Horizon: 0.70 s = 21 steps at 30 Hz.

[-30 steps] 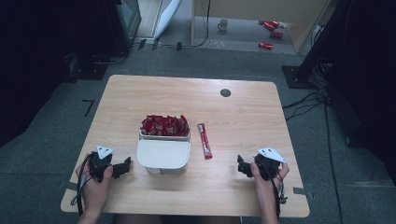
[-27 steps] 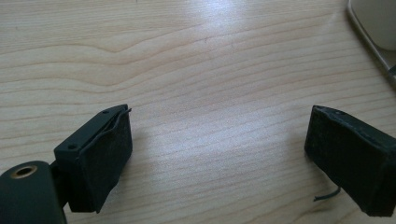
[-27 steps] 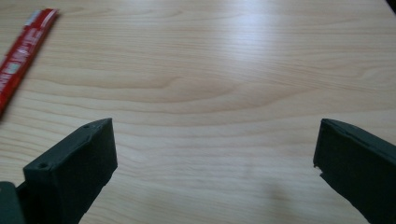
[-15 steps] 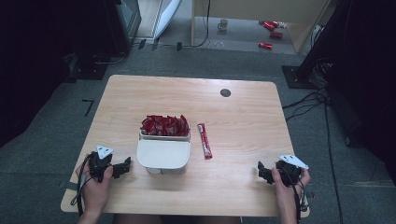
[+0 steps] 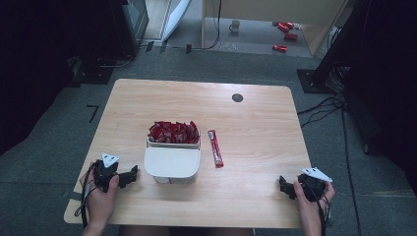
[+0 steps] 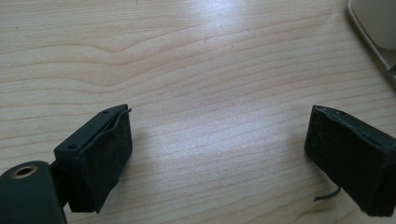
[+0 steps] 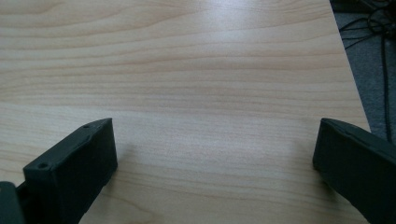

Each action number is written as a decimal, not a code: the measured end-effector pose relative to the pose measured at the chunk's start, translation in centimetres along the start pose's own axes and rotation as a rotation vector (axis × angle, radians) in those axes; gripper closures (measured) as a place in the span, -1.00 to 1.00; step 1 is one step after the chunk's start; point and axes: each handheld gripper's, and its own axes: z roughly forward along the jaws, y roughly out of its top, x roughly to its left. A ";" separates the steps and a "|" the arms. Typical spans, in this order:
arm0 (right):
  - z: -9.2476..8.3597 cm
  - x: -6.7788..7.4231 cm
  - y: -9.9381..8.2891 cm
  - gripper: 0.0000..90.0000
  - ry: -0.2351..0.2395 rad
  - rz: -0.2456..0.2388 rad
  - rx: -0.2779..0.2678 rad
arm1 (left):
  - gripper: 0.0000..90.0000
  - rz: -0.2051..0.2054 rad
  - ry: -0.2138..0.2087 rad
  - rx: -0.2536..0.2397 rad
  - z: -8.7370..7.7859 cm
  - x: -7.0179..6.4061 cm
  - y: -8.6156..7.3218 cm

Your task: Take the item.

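Left gripper (image 5: 129, 175) resting near desk's front-left corner, jaws spread, empty. Lying mid-desk beside white box (image 5: 172, 161) of sachets: red stick sachet (image 5: 215, 148), probably light, limp, slippery; gripping across its middle. Right gripper (image 5: 286, 187) sitting front-right, jaws spread, empty.

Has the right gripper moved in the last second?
Yes. The right gripper has slid outward, away from the red stick packet, toward the table's right front corner.
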 end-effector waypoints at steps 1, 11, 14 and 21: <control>0.0 0.0 0.0 -1.00 0.001 -0.006 -0.001 | -0.82 0.000 0.000 0.000 0.0 0.0 0.0; -0.4 -1.3 -0.4 -1.00 0.017 -0.020 -0.005 | -0.82 0.001 0.001 0.000 0.0 0.0 0.0; -0.4 -1.3 -0.4 -1.00 0.014 -0.020 -0.005 | -0.82 0.001 0.000 0.000 0.0 0.0 0.0; -0.4 -1.3 -0.4 -1.00 0.014 -0.018 -0.004 | -0.82 0.000 0.000 0.000 0.0 0.0 0.0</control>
